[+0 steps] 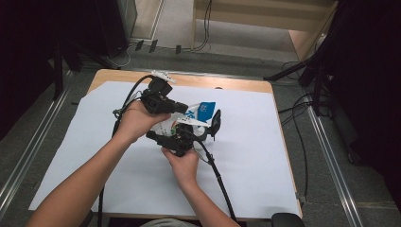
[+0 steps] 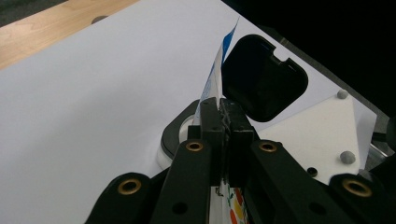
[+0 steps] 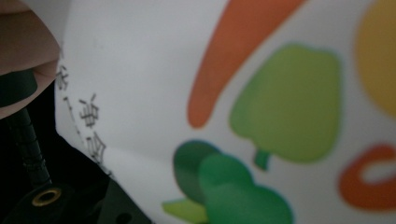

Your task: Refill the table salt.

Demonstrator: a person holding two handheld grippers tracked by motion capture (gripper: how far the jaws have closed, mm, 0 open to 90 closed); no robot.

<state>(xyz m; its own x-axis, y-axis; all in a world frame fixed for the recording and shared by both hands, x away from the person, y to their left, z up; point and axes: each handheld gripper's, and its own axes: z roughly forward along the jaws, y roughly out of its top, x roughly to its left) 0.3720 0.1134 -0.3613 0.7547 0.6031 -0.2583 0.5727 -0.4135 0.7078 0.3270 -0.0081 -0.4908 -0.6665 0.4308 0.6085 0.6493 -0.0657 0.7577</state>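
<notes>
I see my left gripper [image 2: 223,116] with its two black jaws pressed together on the thin upper edge of a white plastic pouch [image 1: 196,116] printed with a blue panel and coloured vegetables; that edge stands up between the pads and runs on past them. From above, the pouch sits over the middle of the white paper sheet [image 1: 246,165] covering the wooden table [image 1: 227,84], held between both hands. My right gripper [image 1: 176,141] is at the pouch's lower end; its camera is so close to the printed face that I cannot tell whether its jaws grip it. A black hinged lid [image 2: 264,77] stands open just behind the pouch.
</notes>
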